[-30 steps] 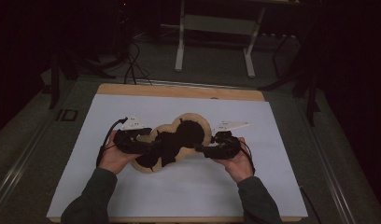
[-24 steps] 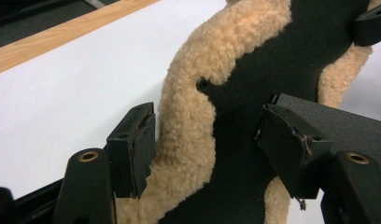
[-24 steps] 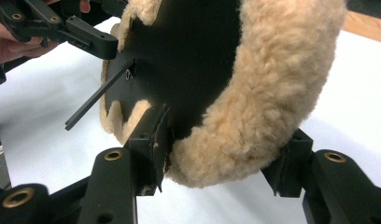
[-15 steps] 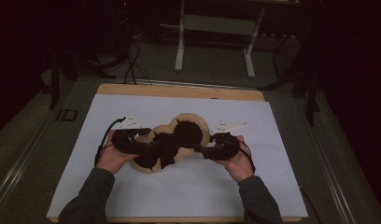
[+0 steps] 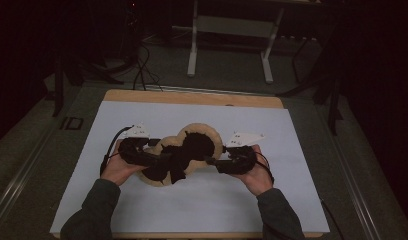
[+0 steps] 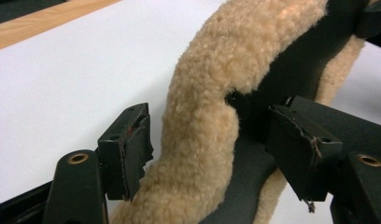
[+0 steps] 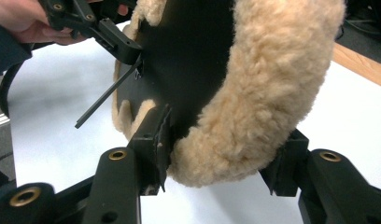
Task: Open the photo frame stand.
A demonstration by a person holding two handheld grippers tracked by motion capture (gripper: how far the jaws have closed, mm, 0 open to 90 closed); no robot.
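Nearest the person, two sleeved forearms come in over the front edge of the white sheet (image 5: pixel 192 200) that covers the bench (image 5: pixel 192 96). Just beyond them, near the middle of the sheet, each hand holds a gripper against a fleecy tan thing with a black lining, here called the fleece piece (image 5: pixel 189 150); what it is cannot be told.

The left gripper (image 5: pixel 159 157) meets the fleece piece at the end on the person's left. In the left gripper view its jaws stand fairly wide, with a tan fleece rim (image 6: pixel 202 140) running up between them. The one pad (image 6: pixel 132 149) touches the fleece; the other pad (image 6: pixel 296 149) sits against the black lining (image 6: pixel 291 70). Whether they truly squeeze cannot be told.

The right gripper (image 5: pixel 212 161) meets the opposite end. Its jaws have just been closing, and in the right gripper view they hold the thick fleece rim (image 7: pixel 254 102) between them, one pad on the black inner side, the other behind the fleece.

The fleece piece lies across the sheet between the two grippers, one rounded lobe toward the sheet's far edge. Beyond the sheet is the bare wooden far edge of the bench.
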